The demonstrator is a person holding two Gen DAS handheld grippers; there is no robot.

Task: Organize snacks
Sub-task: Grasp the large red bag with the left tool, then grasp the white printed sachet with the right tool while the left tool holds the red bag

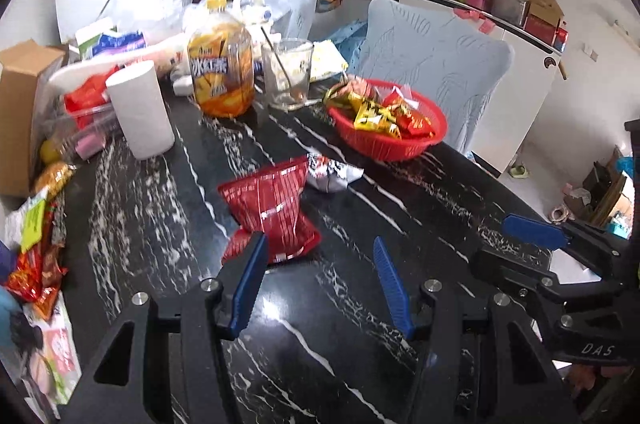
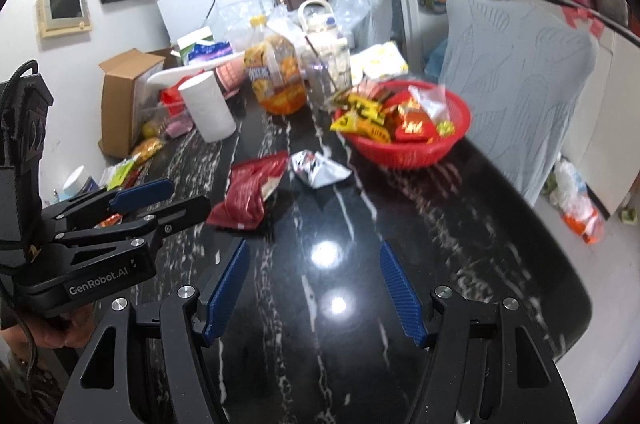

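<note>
A red snack bag (image 1: 272, 208) (image 2: 252, 192) lies on the black marble table (image 1: 160, 224), with a crumpled silver-white packet (image 1: 332, 172) (image 2: 320, 168) just behind it. Further back on the right stands a red basket (image 1: 400, 144) (image 2: 400, 156) holding several yellow and red wrapped snacks. My left gripper (image 1: 319, 239) (image 2: 190, 193) is open above the table, its left finger in front of the bag's near corner, nothing between the pads. My right gripper (image 2: 313, 244) (image 1: 491, 241) is open to the right of it over bare table, also holding nothing.
A white paper roll (image 1: 140, 112), an orange drink bottle (image 1: 222, 72) and a glass with a spoon (image 1: 288, 72) stand behind. A cardboard box (image 1: 20, 104) and loose snack packets (image 1: 36, 244) crowd the left edge. A pale blue chair (image 1: 432, 64) backs the basket.
</note>
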